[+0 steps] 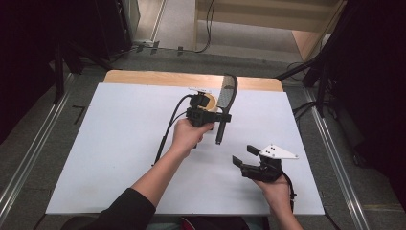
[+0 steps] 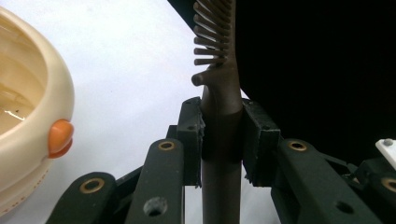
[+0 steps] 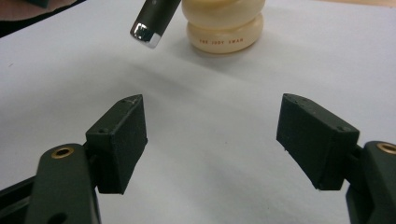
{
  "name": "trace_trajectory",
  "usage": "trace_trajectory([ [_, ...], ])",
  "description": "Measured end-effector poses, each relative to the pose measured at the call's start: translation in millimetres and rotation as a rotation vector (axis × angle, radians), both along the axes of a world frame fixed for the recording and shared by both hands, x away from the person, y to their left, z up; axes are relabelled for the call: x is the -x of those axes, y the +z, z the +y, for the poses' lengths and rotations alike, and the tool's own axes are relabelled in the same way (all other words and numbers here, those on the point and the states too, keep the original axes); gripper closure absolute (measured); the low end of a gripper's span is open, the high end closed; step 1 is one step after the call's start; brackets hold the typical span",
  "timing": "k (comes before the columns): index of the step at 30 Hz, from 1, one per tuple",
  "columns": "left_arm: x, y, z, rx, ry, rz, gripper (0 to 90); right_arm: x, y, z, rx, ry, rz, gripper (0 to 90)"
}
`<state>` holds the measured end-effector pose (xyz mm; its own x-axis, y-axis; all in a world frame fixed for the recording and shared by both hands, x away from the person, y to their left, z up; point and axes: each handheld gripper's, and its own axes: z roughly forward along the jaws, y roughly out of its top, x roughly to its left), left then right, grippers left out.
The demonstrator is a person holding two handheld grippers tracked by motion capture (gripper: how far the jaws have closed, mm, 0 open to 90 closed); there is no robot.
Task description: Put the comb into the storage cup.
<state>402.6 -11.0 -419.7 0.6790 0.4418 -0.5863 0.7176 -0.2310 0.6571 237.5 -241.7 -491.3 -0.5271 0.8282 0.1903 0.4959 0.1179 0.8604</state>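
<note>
Brown comb [image 2: 219, 116] is clamped by its handle in the left gripper [image 1: 203, 116], raised beside the cream jar [image 2: 28, 102]. Right gripper [image 1: 253, 158] is held apart, empty. Risk: a swing could topple the jar, or the smooth handle could slip.

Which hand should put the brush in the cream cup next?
Probably the left. Its tongs are shut on the brush handle, right beside the cream cup. The right tongs are open, holding nothing, farther back.

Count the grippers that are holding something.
1. The left gripper is shut on the brush handle, beside the cream cup. The right gripper is open, above the bare table.
</note>
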Motion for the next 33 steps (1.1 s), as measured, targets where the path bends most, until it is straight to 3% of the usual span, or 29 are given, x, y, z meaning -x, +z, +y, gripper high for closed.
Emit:
trace_trajectory([
  [16,-6.0,7.9,10.7,0.009,-0.025,-0.042,72.5,10.7,0.4,-7.1,-0.007,0.044,0.039,22.4],
  [33,-15.0,17.8,17.4,0.005,-0.016,-0.091,72.5,13.7,1.2,-13.2,0.011,0.039,0.028,22.6],
])
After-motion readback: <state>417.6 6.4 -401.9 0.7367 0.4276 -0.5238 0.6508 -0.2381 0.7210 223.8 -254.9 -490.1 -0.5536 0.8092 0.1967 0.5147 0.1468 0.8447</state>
